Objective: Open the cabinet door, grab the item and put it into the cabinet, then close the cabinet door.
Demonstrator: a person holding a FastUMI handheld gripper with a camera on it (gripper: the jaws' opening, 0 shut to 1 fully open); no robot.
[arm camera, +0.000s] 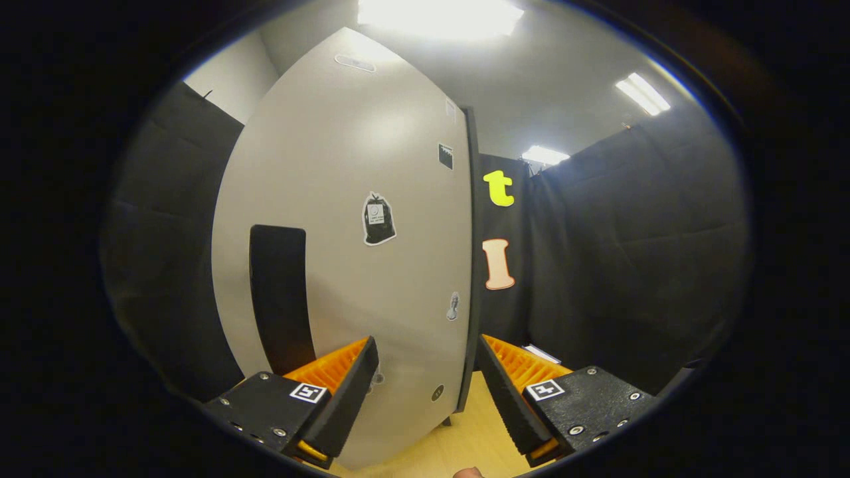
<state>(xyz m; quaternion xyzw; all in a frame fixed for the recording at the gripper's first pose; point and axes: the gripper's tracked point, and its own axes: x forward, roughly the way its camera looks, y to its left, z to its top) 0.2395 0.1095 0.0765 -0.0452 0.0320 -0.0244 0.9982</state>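
Note:
A tall light-grey cabinet door (345, 219) stands close ahead, carrying a few small stickers and a dark vertical handle strip (279, 299) near its left side. The door's dark right edge (470, 265) runs down to a point between my fingers. My gripper (428, 372) is open, one finger in front of the door's lower face and the other just right of the door's edge. Nothing is held between the fingers. The item to be stored is hidden from me.
Black cloth booth walls (631, 252) stand to the right and left of the cabinet. A pale wooden surface (465, 438) lies below the fingers. Bright ceiling lights (438, 16) are overhead.

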